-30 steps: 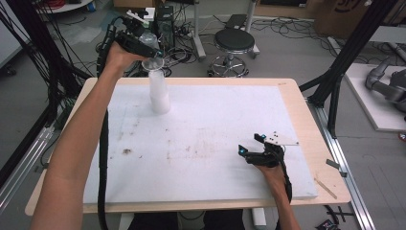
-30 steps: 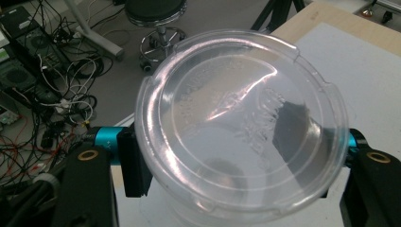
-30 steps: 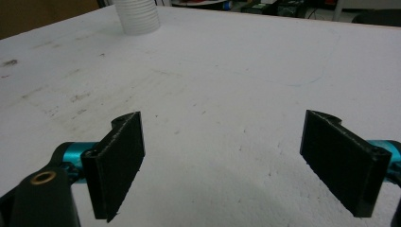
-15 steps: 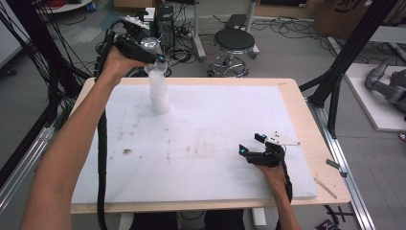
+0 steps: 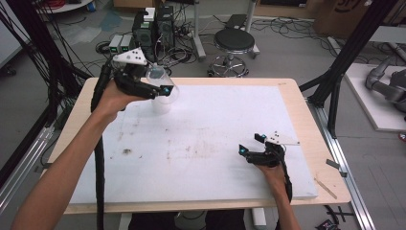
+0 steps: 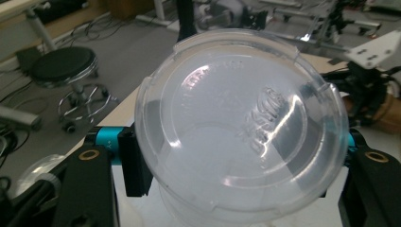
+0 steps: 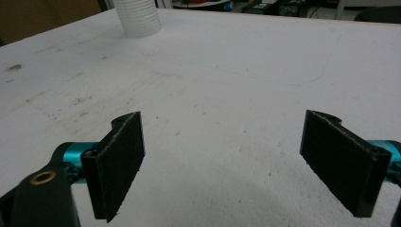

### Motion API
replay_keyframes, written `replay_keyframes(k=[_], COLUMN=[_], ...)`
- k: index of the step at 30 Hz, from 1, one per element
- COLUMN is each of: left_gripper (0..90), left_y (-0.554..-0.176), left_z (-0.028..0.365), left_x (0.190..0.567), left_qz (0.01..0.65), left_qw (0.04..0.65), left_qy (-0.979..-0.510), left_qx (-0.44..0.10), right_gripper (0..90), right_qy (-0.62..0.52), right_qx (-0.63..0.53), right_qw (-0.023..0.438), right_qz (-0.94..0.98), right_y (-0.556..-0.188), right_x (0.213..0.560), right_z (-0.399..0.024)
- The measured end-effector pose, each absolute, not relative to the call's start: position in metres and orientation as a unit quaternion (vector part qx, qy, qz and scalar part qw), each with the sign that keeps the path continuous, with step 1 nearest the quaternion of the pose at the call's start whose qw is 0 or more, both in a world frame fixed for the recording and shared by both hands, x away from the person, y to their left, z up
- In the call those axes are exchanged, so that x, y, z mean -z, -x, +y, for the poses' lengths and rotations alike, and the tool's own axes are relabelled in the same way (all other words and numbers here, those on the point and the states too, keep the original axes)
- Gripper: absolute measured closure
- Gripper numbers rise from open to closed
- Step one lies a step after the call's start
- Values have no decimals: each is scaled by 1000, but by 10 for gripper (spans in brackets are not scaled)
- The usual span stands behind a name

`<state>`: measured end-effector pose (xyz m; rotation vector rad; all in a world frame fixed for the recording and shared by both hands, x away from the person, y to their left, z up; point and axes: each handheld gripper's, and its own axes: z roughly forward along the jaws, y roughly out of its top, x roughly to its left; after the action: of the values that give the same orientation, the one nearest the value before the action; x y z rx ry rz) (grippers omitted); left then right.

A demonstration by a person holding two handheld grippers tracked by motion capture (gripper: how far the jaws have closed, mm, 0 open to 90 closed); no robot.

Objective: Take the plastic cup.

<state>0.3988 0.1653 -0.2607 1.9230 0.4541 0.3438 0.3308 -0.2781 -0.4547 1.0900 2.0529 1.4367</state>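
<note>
Fingers [image 6: 135,163] of your left gripper [image 5: 158,88] were clamped on the clear plastic cup [image 6: 241,127], lifted just above the white cup stack [image 5: 161,104], so separation looked done and placing remained, while your right gripper [image 5: 253,145] rested wide open and empty on the table [image 5: 201,158].

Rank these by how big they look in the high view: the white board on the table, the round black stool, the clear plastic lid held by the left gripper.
1. white board, by far the largest.
2. stool.
3. clear lid, held in the left gripper; smallest, though not far behind the stool's seat.
</note>
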Motion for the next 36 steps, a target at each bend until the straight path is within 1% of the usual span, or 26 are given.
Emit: replay_keyframes(k=[7,9,18,22,31,33,36], left_gripper=[349,349,349,347,348,347,347], left_y=[-366,-358,-330,-326,-325,-327,-327], left_z=[167,165,151,148,148,148,150], left_x=[284,292,329,343,368,371,372], left_qz=[164,160,115,101,92,94,99], left_qw=[576,593,628,635,651,638,645], left_qy=[-789,-780,-765,-763,-752,-763,-756], left_qx=[-133,-121,-84,-71,-51,-52,-50], right_gripper=[146,146,146,146,146,146,146], right_qy=[-387,-389,-387,-386,-382,-380,-374], right_qx=[-512,-511,-510,-510,-508,-506,-506], right_qw=[207,205,205,203,209,207,213], right_qz=[739,738,741,741,743,746,748], right_y=[-330,-331,-331,-331,-330,-330,-329], right_x=[455,455,455,455,455,454,455], right_z=[-277,-277,-276,-277,-275,-275,-274])
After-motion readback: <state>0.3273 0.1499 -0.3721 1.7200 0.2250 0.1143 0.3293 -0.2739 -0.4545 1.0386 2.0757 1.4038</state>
